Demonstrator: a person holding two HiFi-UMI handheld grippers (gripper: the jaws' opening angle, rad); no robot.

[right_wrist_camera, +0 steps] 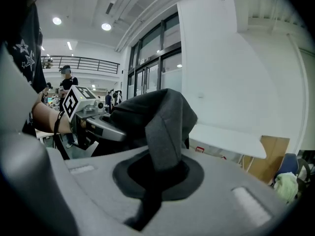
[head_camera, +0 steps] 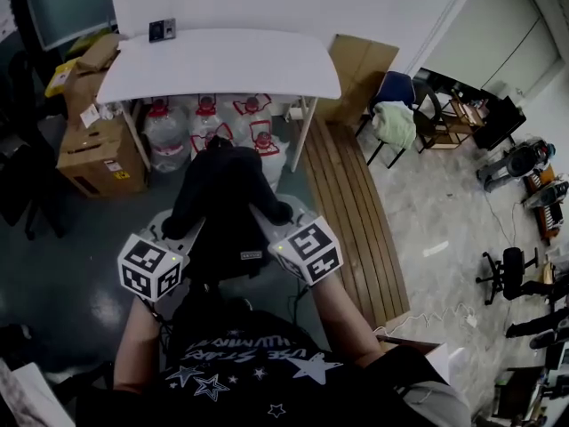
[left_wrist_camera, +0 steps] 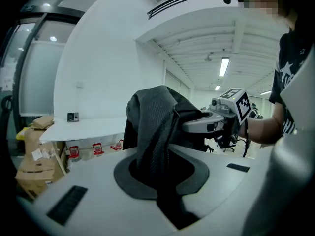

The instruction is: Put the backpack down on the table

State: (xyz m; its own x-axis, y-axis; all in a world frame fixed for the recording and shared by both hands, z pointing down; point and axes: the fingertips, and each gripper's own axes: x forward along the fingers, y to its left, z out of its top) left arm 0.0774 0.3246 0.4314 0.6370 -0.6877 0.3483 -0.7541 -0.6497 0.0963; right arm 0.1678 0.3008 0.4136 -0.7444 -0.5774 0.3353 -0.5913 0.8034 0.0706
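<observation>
The backpack (head_camera: 224, 198) is being held in the air, well short of the white surface (head_camera: 222, 65) ahead. Its dark fabric is being clenched by the left gripper (left_wrist_camera: 158, 178) on one side and by the right gripper (right_wrist_camera: 157, 178) on the other. The carrying step is judged to be in hand. Next, the load is probably needing to be brought over the surface, lowered until resting there, then released.

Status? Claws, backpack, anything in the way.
Left claw, right claw both shut on backpack fabric. It's aloft, short of table. Small dark device on table's far corner only.
</observation>
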